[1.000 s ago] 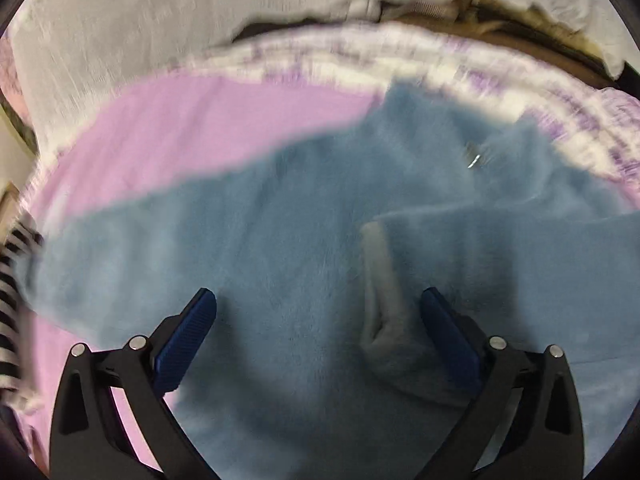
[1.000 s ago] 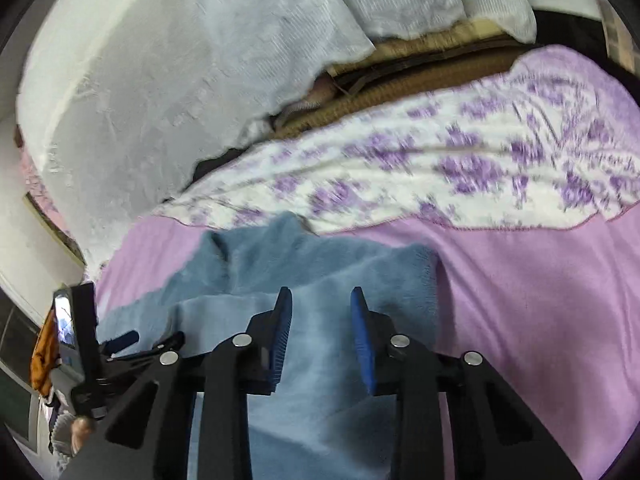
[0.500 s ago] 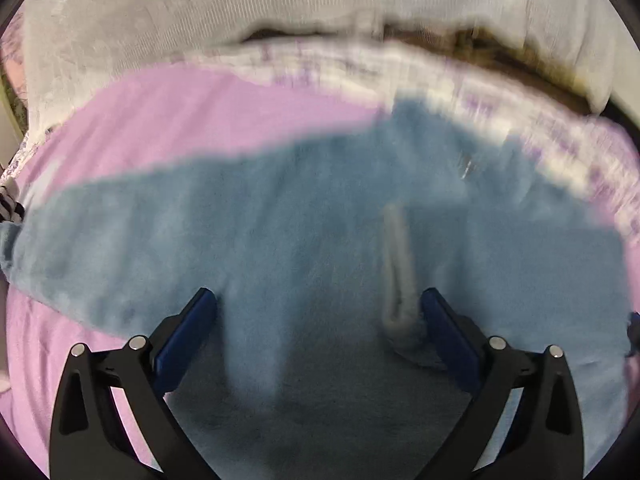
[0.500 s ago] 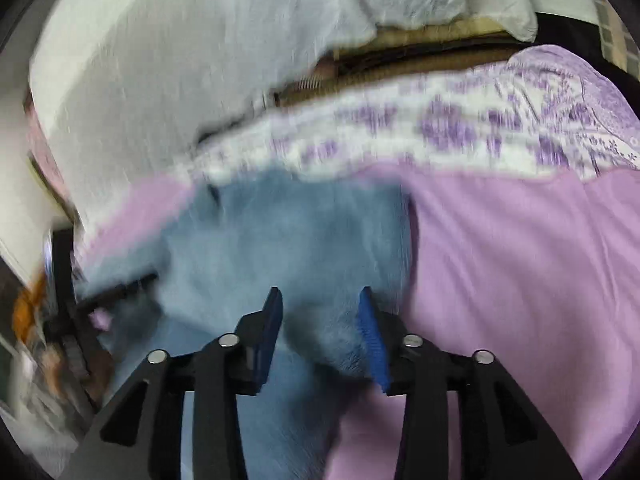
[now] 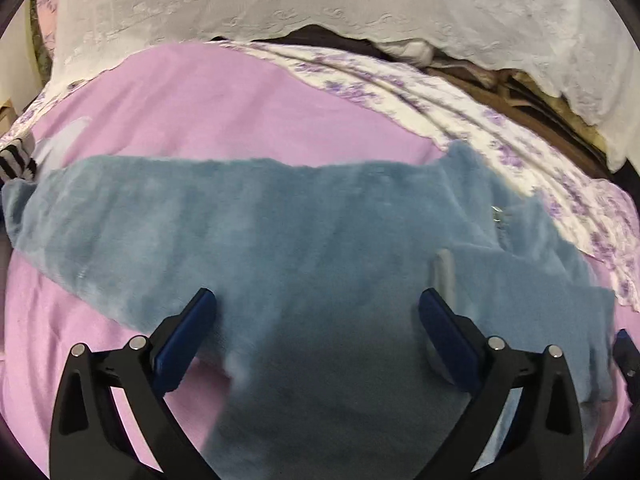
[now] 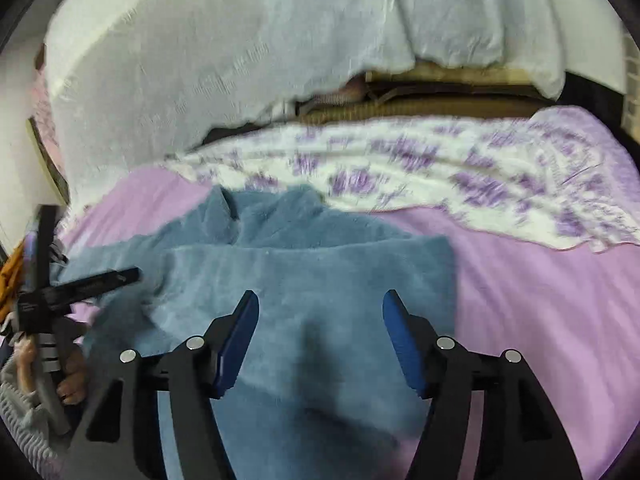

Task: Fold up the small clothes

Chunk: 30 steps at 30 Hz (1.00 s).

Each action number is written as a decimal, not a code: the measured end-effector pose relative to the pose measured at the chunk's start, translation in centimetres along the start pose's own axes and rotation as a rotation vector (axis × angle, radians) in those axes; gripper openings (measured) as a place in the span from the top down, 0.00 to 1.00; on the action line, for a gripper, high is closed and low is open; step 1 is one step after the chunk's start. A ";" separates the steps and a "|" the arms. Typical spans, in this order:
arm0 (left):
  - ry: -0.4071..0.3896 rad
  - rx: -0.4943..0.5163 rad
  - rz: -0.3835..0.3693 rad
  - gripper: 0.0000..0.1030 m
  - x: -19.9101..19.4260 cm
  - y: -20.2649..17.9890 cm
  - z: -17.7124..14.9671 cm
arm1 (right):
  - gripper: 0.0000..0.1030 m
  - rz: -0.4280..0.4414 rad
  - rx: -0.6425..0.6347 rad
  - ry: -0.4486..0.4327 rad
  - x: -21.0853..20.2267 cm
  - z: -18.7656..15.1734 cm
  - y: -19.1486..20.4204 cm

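A fluffy blue top (image 5: 304,232) lies flat on the lilac bedsheet (image 5: 224,116). Its left sleeve stretches out to the left. Its right sleeve is folded in across the body, with the grey cuff (image 5: 444,272) near my left gripper's right finger. My left gripper (image 5: 316,312) is open and empty just above the top's middle. In the right wrist view the same top (image 6: 320,280) lies below my right gripper (image 6: 320,316), which is open and empty over the folded right side. The left gripper (image 6: 72,288) shows at the left edge there.
A white and purple floral sheet (image 6: 440,176) lies bunched behind the top. A white lace-covered pillow (image 5: 320,4) sits at the back, with a brown headboard gap (image 6: 420,100). A striped black and white garment (image 5: 16,156) lies at the far left.
My right gripper has opened and let go of the folded sleeve part of the blue top. My left gripper has drawn back, so more of the sheet shows.
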<state>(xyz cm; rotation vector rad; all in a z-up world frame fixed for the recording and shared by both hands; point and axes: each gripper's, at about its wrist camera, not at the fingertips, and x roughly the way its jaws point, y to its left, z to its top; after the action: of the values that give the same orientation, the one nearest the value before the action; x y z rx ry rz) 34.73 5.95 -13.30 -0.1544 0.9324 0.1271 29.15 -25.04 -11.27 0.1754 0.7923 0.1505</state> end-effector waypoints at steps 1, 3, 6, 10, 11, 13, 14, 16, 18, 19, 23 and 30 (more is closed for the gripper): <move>0.035 0.036 0.029 0.04 0.9 -0.3 -0.2 | 0.35 0.008 0.018 0.070 2.1 -0.3 -0.2; 0.055 0.114 0.082 0.04 2.6 -1.2 -0.9 | 0.29 0.019 0.017 0.069 2.7 -0.8 -0.2; 0.034 0.094 0.060 0.04 1.6 -0.8 -0.7 | 0.29 0.027 0.046 -0.017 0.3 -1.0 -0.6; 0.023 0.033 -0.021 0.04 -0.8 2.1 -1.1 | 0.24 0.058 0.126 -0.122 -3.3 -2.3 -2.7; 0.009 0.004 -0.037 0.04 -1.8 3.7 -1.2 | 0.24 0.054 0.146 -0.132 -3.8 -2.7 -3.3; -0.024 -0.047 -0.045 0.04 -3.2 6.6 -1.4 | 0.24 0.052 0.203 -0.135 -4.0 -3.6 -4.9; -0.052 -0.084 -0.036 0.04 -4.1 8.9 -1.5 | 0.24 0.059 0.234 -0.128 -3.9 -3.9 -5.5; -0.090 -0.151 -0.006 0.04 -5.0 12.5 -1.9 | 0.24 0.081 0.303 -0.097 -3.1 -4.1 -6.8; -0.094 -0.266 0.005 0.04 -4.9 16.8 -2.0 | 0.24 0.093 0.333 -0.082 -2.6 -4.5 -7.2; -0.077 -0.339 -0.025 0.04 -4.3 18.7 -2.1 | 0.24 0.093 0.336 -0.082 -2.5 -4.5 -7.3; -0.080 -0.391 -0.017 0.04 -2.6 19.6 -1.4 | 0.24 0.083 0.322 -0.089 -2.6 -4.7 -6.8; -0.068 -0.485 0.001 0.05 0.9 21.9 0.9 | 0.24 0.089 0.318 -0.081 -2.6 -4.6 -6.8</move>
<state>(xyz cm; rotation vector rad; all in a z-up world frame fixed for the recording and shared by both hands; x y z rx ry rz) 32.16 27.68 -15.16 -0.5942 0.8204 0.3572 24.52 -31.70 -14.13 0.5149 0.7244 0.0995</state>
